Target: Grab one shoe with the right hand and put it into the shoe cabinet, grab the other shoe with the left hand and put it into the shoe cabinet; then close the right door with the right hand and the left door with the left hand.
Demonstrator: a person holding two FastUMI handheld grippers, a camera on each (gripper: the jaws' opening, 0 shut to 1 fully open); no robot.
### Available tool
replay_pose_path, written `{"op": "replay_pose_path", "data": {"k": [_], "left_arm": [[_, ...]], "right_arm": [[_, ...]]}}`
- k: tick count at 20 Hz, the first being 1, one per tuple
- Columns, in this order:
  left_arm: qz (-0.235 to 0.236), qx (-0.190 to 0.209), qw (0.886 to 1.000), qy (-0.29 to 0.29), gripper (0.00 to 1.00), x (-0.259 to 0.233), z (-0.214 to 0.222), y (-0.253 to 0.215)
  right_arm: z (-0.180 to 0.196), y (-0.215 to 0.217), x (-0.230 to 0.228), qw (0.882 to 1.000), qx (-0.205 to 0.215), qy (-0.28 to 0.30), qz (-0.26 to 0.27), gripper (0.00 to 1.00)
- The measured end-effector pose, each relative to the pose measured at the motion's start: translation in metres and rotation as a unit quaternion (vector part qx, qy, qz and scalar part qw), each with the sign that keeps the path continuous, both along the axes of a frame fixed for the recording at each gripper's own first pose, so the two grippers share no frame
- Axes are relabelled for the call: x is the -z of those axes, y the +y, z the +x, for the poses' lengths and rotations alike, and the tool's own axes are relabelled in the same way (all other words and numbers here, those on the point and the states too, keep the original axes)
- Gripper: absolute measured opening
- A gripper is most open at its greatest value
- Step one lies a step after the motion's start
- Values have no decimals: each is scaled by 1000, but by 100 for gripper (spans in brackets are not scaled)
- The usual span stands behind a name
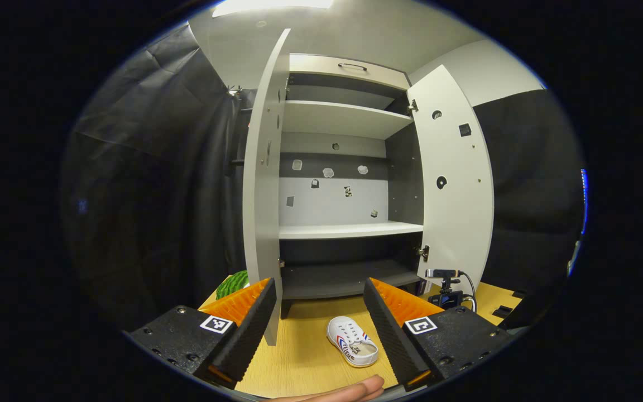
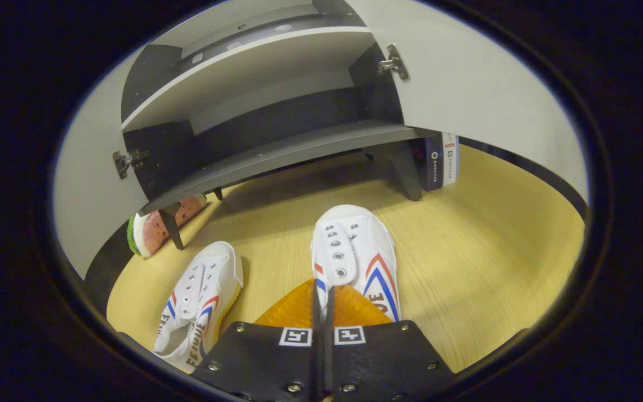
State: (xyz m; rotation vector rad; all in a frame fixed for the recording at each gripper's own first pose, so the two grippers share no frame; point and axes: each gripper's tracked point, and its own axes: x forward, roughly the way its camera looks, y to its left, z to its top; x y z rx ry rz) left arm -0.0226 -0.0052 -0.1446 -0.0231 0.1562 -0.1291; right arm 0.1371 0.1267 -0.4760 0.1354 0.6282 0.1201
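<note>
White canvas shoe point(image 2: 355, 251) lies on the wooden floor point(image 2: 478, 262) before the cabinet point(image 2: 277, 151), toe cabinetward, right gripper point(image 2: 321, 304) pinching its tongue; left gripper point(image 1: 321, 312) spread above.

The shoe cabinet point(image 1: 344, 184) stands on the bench point(image 2: 466, 268) with both doors open, and its shelves carry nothing. In the right gripper view two shoes lie on the bench before the cabinet: one shoe point(image 2: 358, 257) before its middle, the other shoe point(image 2: 198, 301) to its left, well apart. A watermelon slice point(image 2: 157, 226) lies under the cabinet's left corner, and a small box point(image 2: 441, 162) stands beside its right leg.
</note>
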Motion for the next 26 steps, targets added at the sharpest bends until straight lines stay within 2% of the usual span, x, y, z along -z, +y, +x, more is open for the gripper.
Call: {"op": "replay_pose_path", "data": {"k": [4,6,9,10,11,13,14,15,20,26], "left_arm": [[6,9,1000,-4,95,0,0,-4],[6,7,1000,-3,92,1,2,-4],[4,10,1000,1,95,6,3,-9],[3,11,1000,5,92,9,4,-10],[2,12,1000,8,95,11,5,-11],[-1,15,1000,14,95,17,5,-14],[-3,17,1000,15,92,20,5,-15],[-5,19,1000,17,96,23,4,-16],[2,16,1000,15,96,37,9,-15],[-6,6,1000,-4,96,34,19,-6]], "right_arm": [[-15,-1,-12,999,3,-25,32,1],[-24,-4,-29,998,-2,-52,26,0],[-38,-1,-60,995,-11,-94,32,0],[-44,4,-67,994,-19,-94,43,0],[-49,5,-74,994,-24,-96,48,0],[-50,4,-93,992,-30,-113,44,0],[-53,5,-107,991,-33,-122,48,0],[-53,8,-122,989,-38,-134,51,0],[-43,15,-206,978,-63,-194,30,0],[-5,26,-318,958,-89,-273,-17,0]]}}
